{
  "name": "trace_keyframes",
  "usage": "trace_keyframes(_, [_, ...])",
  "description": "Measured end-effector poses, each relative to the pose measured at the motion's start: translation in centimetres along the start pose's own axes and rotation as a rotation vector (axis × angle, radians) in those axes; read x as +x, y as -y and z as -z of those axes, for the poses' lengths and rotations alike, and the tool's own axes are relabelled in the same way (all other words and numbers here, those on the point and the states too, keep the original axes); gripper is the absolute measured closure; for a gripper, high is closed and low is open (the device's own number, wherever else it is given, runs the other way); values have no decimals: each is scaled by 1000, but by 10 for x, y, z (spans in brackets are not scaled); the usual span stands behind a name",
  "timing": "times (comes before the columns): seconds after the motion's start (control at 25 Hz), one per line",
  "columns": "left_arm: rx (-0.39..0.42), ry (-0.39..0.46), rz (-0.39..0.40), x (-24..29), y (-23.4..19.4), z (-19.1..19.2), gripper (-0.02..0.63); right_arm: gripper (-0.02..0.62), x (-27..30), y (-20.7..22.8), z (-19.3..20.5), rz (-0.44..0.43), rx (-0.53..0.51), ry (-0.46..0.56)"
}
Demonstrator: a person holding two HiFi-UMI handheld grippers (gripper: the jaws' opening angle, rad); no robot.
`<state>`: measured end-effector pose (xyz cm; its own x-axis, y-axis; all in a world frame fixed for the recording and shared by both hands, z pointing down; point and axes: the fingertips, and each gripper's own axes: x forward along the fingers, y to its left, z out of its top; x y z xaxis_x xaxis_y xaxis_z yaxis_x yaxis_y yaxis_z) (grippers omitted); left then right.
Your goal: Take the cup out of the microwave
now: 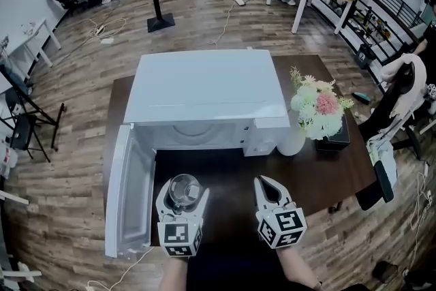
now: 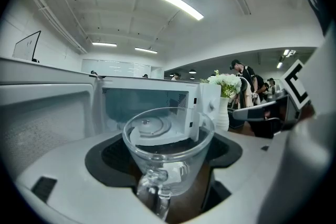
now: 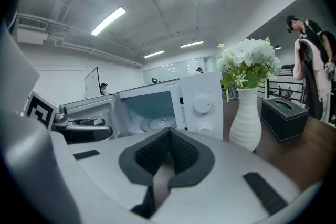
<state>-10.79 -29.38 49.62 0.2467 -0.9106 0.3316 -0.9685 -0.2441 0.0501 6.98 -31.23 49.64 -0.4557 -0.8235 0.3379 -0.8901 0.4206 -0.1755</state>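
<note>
A clear glass cup [image 1: 184,190] with a handle sits between the jaws of my left gripper [image 1: 182,195], in front of the white microwave [image 1: 204,99]. In the left gripper view the glass cup [image 2: 168,152] fills the gap, held upright, with the microwave's empty cavity [image 2: 144,110] and its turntable behind it. The microwave door [image 1: 129,191] hangs open to the left. My right gripper [image 1: 271,191] is beside the left one over the dark table, its jaws shut with nothing between them; in its own view the right gripper [image 3: 168,152] points at the microwave's control panel [image 3: 202,107].
A white vase of flowers [image 1: 310,116] and a black tissue box [image 1: 337,136] stand right of the microwave on the dark wooden table [image 1: 327,174]. A cable trails off the table's front left corner. Chairs, desks and people are farther off around the room.
</note>
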Motion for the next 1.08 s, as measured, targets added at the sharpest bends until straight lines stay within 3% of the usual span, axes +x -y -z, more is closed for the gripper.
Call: trace_keyframes(1.08, [34,4,18,3,-6,-12,212,603,1,-22,-6,-26,22,-1])
